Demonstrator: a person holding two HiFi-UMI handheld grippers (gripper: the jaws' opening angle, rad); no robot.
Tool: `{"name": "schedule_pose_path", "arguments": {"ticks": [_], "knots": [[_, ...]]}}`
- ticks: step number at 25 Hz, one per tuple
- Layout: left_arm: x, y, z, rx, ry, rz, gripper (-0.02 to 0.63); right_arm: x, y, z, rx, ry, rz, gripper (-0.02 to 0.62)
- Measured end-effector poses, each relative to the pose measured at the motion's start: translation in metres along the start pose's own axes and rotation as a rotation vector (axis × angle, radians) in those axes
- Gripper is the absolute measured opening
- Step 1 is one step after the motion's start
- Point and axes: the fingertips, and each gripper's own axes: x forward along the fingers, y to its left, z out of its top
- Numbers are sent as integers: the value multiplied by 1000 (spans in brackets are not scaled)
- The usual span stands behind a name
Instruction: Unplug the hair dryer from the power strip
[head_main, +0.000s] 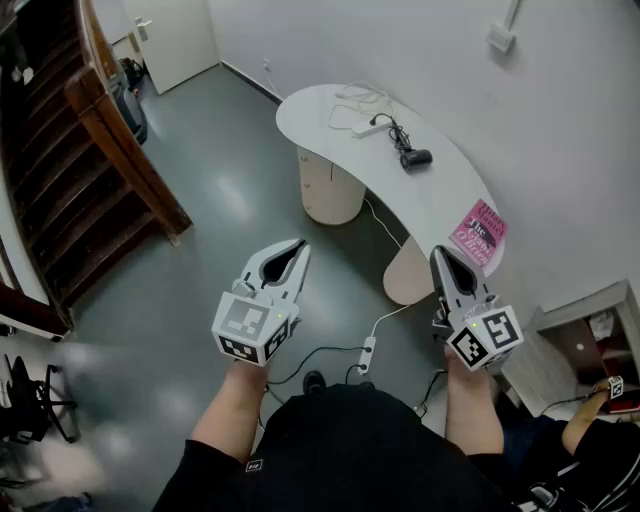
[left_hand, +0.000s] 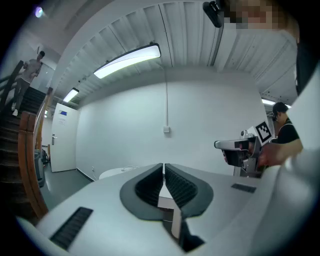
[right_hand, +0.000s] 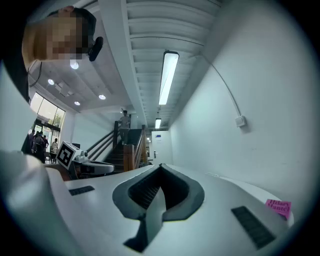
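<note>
**A:** Start at the left. What's there?

**B:** A staircase (head_main: 100, 170), well apart from everything that matters. Next is the left claw (head_main: 300, 250), held out in front of the body over the floor. Its jaws are pressed together with nothing between them. I'd say it is being carried, not working.

**A:** And the dryer?

**B:** The dryer (head_main: 415, 158) lies on the far tabletop (head_main: 320, 112), with its cord running back to the strip (head_main: 372, 127) just beside it. It is probably plugged in, though the plug is too small to be sure. Both claws are well apart from it, so the walk over comes first.

**A:** The right side?

**B:** The right claw (head_main: 440, 255) is the same: closed tight, empty, and pointing toward the near end of the tabletop.

**A:** Anything in the way?

**B:** A pink book (head_main: 478, 232) sits on that near end, well apart from the strip, so it is no bother. A floor strip (head_main: 367, 353) with its cables lies just ahead of the feet — a tripping risk, I'd judge. A second person (head_main: 585, 425) is low at the right, beside a shelf.
</note>
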Motion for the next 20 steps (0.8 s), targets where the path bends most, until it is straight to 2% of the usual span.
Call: {"name": "schedule_pose_path", "arguments": {"ticks": [12,20], "knots": [[-15,45,3,4,-25,31,23,32,15,2,-25,-16,-17,34],[-15,62,-10,-7,-1,37,23,53,18,-2,17,-36,26,35]]}}
